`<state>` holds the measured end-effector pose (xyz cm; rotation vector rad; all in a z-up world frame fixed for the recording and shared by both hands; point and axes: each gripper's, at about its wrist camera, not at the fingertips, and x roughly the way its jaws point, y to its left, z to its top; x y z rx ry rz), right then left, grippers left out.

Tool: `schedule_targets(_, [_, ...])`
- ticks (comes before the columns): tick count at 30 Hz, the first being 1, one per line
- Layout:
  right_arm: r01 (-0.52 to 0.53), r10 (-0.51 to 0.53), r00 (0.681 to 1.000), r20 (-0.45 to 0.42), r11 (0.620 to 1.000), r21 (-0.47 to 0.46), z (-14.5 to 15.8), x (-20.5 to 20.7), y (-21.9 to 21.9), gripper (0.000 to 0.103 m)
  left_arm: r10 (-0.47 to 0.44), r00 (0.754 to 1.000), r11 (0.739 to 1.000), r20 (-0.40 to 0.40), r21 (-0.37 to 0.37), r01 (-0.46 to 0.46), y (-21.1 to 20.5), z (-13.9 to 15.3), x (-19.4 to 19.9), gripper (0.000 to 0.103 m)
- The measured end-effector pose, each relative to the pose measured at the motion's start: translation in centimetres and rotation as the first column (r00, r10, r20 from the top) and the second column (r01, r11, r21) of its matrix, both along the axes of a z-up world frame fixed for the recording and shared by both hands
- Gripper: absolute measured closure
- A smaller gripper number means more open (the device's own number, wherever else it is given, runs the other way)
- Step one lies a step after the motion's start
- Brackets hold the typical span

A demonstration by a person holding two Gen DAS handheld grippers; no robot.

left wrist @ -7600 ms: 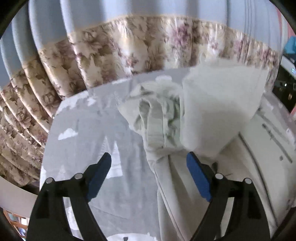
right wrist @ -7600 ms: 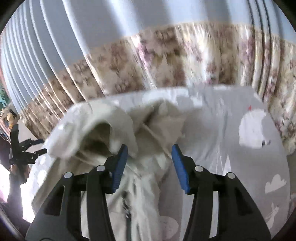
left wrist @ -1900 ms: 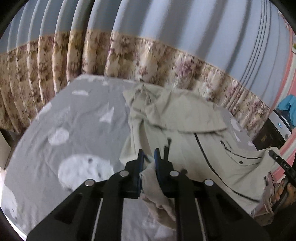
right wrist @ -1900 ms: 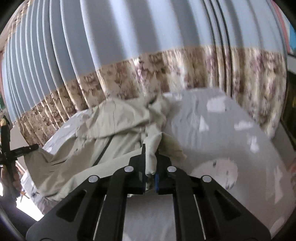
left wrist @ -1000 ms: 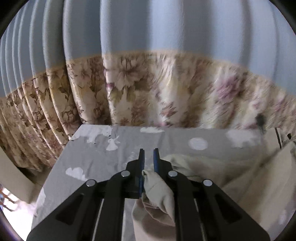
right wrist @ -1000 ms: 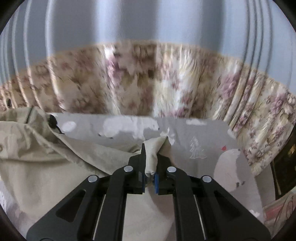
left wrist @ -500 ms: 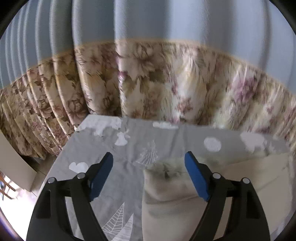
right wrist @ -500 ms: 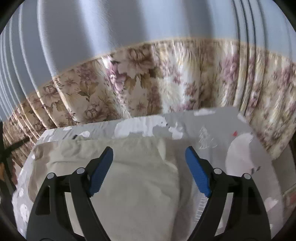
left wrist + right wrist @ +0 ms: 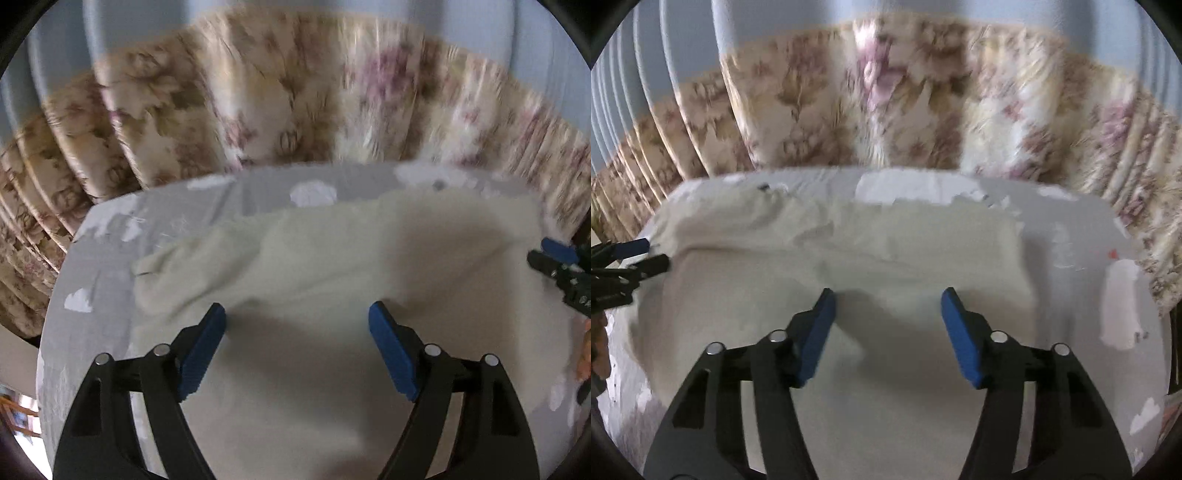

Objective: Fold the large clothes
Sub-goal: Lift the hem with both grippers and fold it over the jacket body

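Surroundings: a pleated curtain with a beige floral band below pale blue cloth [image 9: 258, 96] fills the upper half of both views, blurred; a grey sheet printed with white clouds and animals [image 9: 96, 266] covers the surface under it.
In the way: nothing lies between either pair of jaws and the cloth; the sheet shows bare at the left of the left wrist view and at the right of the right wrist view.
Garment: the large cream fabric garment [image 9: 332, 266] lies spread on the sheet across the centre and lower part of both views, its far edge near the curtain.
Left gripper [image 9: 297, 321]: black arms with blue pads rising from the lower frame, angled down over the garment; jaws wide apart, gripping nothing.
Right gripper [image 9: 886, 306]: same build, angled down; jaws closing, with only flat cloth beneath them and no fold pinched.
Cross views: each gripper shows at the other view's edge, right one at centre right, left one at centre left.
Texture: the garment looks soft and matte, with low wrinkles near its far edge; detail is blurred.
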<state>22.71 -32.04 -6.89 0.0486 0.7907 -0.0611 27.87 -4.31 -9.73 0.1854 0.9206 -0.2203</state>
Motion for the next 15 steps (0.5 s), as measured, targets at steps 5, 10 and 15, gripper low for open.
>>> schedule_targets(5, [0.042,-0.047,0.995,-0.082,0.997,-0.069,-1.8,4.4,-1.0,0.038,0.018,0.996,1.000,-0.087,0.023,-0.016,-0.4,-2.8,4.3,0.013])
schedule_targets(10, [0.118,-0.114,0.982,-0.148,0.993,0.018,-3.7,7.5,-4.4,0.033,0.021,0.995,0.999,-0.097,0.051,-0.016,-1.2,-4.1,7.0,0.006])
schedule_targets(15, [0.063,-0.065,0.991,-0.118,0.998,-0.019,-2.3,6.1,-3.1,0.042,0.023,0.996,1.000,-0.091,-0.004,-0.024,-0.2,-2.9,6.6,0.005])
